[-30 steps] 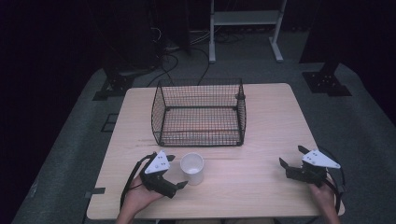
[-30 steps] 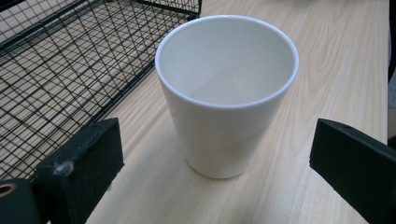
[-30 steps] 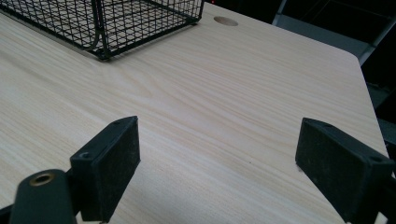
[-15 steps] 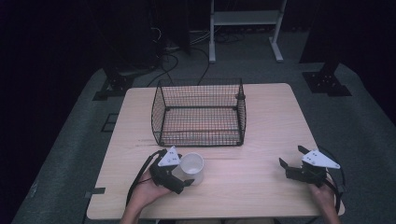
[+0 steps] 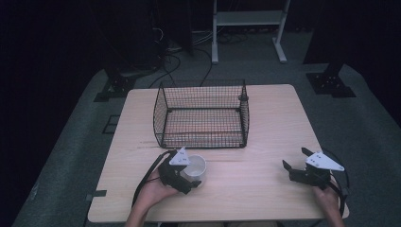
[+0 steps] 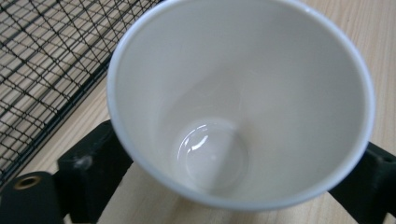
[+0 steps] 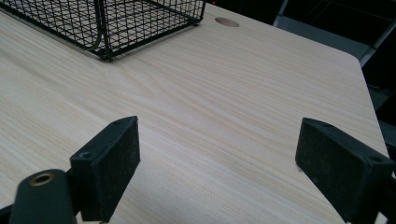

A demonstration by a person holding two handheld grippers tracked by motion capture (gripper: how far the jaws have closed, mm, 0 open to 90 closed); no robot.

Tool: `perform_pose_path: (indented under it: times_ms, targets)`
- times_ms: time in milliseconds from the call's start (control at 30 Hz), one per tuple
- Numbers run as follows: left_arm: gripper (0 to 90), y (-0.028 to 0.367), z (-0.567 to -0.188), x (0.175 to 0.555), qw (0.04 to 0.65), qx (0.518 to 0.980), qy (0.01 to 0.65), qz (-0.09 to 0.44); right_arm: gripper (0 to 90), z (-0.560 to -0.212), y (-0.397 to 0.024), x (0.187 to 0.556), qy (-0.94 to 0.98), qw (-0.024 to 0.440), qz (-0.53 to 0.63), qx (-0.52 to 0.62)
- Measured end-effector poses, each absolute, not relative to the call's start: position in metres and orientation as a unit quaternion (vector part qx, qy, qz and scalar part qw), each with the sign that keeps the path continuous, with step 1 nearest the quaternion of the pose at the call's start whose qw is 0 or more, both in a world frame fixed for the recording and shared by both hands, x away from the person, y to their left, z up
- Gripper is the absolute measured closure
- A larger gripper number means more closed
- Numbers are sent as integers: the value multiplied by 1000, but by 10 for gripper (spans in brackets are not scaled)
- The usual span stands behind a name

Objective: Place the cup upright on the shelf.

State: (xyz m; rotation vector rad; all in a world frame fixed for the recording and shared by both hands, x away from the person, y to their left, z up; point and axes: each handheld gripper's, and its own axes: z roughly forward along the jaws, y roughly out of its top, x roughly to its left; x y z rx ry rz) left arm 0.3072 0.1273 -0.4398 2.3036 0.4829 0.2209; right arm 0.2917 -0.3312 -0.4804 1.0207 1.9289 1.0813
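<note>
Smoothly tapered, glossy white cup (image 6: pixel 243 93) beside gridded wire basket (image 6: pixel 42 60).

In the left gripper view we could not see whether the pads met the white cup (image 6: pixel 240 100), whose body hid their tips and whose rim ran past the top edge. The wire basket (image 6: pixel 44 60) was cropped at the left there.

Between the matt black, faintly grainy pads of the left hand-held gripper (image 6: pixel 233 186) sits a smooth white cup (image 6: pixel 240 100), glossy inside with a bright sheen at its bottom. Just beyond it stands a black wire-mesh metal basket (image 6: pixel 44 60). Under both lies the pale, matt wood-grain table (image 7: pixel 224 88).
</note>
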Motion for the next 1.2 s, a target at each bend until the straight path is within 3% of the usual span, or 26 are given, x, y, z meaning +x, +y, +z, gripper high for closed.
perform_pose_path:
  times_ms: [100,1200]
  targets:
    - [209,125,-438,308,379,904,179,85,131,-480,-331,292,743,347,417,392]
    - [218,110,-384,324,405,898,149,86,131,-480,-332,292,739,343,422,398]
